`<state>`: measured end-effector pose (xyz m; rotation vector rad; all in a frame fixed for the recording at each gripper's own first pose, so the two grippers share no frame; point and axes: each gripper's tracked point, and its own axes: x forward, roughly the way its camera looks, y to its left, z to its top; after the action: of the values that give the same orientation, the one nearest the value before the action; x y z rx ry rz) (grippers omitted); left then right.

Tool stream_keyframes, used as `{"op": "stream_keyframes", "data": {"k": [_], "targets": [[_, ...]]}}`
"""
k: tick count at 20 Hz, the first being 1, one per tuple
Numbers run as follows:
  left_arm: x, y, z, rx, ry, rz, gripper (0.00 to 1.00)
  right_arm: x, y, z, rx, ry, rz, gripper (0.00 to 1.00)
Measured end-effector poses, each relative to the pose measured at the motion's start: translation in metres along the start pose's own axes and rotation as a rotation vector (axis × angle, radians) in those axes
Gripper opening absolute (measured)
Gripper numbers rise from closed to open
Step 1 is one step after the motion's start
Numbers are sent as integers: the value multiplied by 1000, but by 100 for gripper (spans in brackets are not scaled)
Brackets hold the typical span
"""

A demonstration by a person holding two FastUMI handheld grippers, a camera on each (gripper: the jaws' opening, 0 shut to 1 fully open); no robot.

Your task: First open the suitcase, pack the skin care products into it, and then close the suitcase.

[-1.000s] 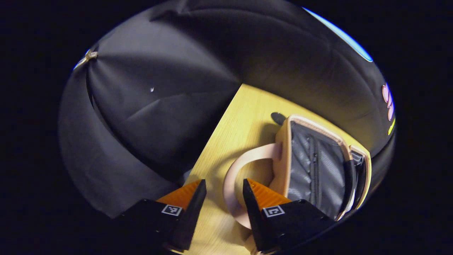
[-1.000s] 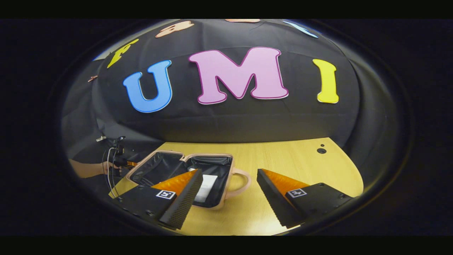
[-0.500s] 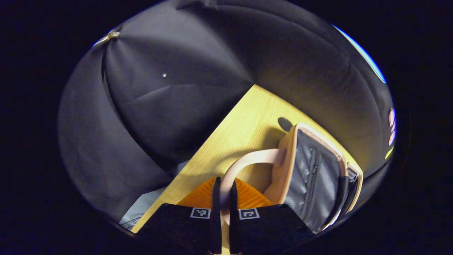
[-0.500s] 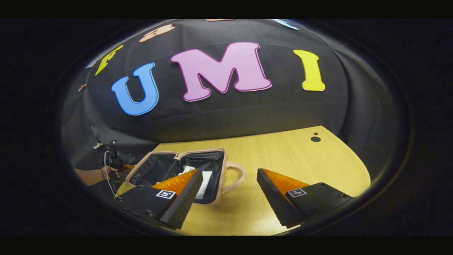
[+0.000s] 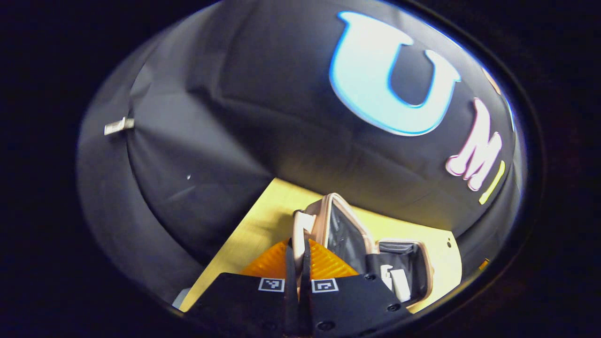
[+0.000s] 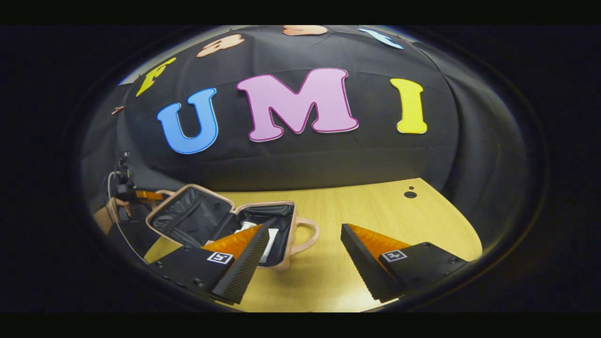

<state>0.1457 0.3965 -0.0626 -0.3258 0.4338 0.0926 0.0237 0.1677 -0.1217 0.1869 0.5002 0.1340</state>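
**Left gripper clamps the lid handle, lid tilted up**

The left gripper (image 5: 296,263) is pinched tight on the handle (image 5: 300,225) of the suitcase lid (image 6: 190,218), and that lid stands raised at a slant. The suitcase (image 6: 281,234) sits open on the bench (image 6: 375,206), white skin care products (image 6: 268,237) lying inside. The right gripper (image 6: 305,256) hovers above the bench just beside the case, jaws wide apart, holding nothing.

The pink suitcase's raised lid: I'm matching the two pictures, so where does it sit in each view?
Left gripper view: the pink suitcase's raised lid stands at lower centre, just beyond the left gripper, which is shut on its pink loop handle.
Right gripper view: the lid tilts up at lower left.
Shared landmark: the white skin care products in the base half.
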Motion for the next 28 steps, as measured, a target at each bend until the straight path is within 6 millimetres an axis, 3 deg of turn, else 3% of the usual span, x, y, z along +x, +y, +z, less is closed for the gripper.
{"op": "stream_keyframes", "data": {"k": [4,9,12,16,20,24,26,28], "targets": [[-45,-106,23,40,-75,-168,6,-17,-20,-2,-29,-18,-38,100],[-57,-222,13,43,-132,-307,6,-35,-41,3,-33,-32,-66,98],[-50,-289,-15,-17,-145,-381,6,-46,-60,4,-55,-37,-82,98],[-19,-370,-84,-1,-108,-406,7,-55,-90,6,-42,-44,-99,98],[14,-409,-159,41,-50,-366,6,-39,-132,9,-119,-57,-109,98],[49,-422,-236,166,14,-259,7,-35,-161,10,-90,-59,-69,98],[58,-424,-251,188,27,-216,8,-32,-177,8,-98,-47,-38,98],[54,-426,-254,170,18,-180,14,-31,-194,12,-129,-56,-11,98]]}}
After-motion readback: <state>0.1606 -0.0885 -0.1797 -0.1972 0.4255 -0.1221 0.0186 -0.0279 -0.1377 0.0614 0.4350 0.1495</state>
